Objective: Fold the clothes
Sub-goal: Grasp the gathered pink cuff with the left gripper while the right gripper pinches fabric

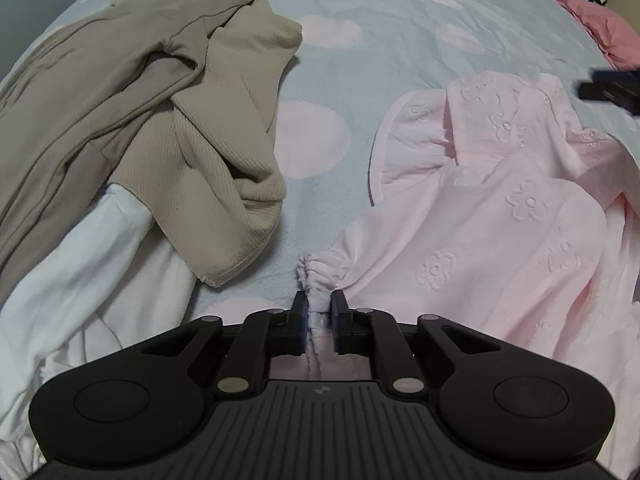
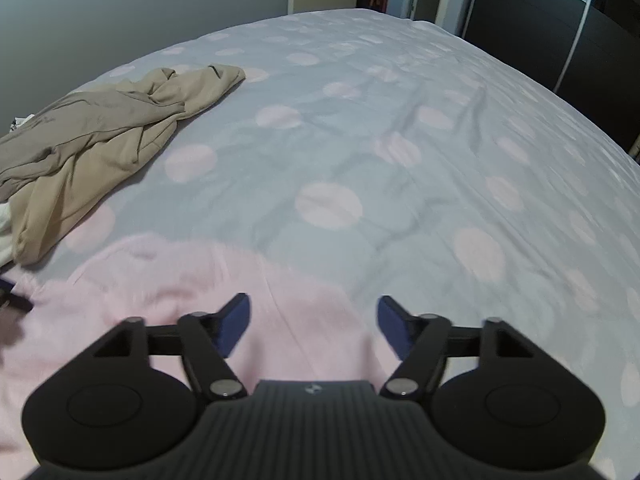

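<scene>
Left hand-held gripper [image 1: 319, 306] pinched on pink cuff [image 1: 320, 270] — right hand-held gripper [image 2: 314, 312] wide apart.

On the bed [image 1: 400, 20], the heap of two tangled garments [image 1: 140, 100] lies left, partly over a shirt [image 1: 100, 272] at near left. The embossed pyjama top [image 1: 500, 208] lies right, well apart from the heap. A pillow [image 1: 600, 28] sits far right.

Both wrist cameras look low and forward across the bed [image 1: 392, 8]. They share the beige clothes [image 2: 92, 148] at ten o'clock and the close pink garment [image 1: 500, 216].
</scene>
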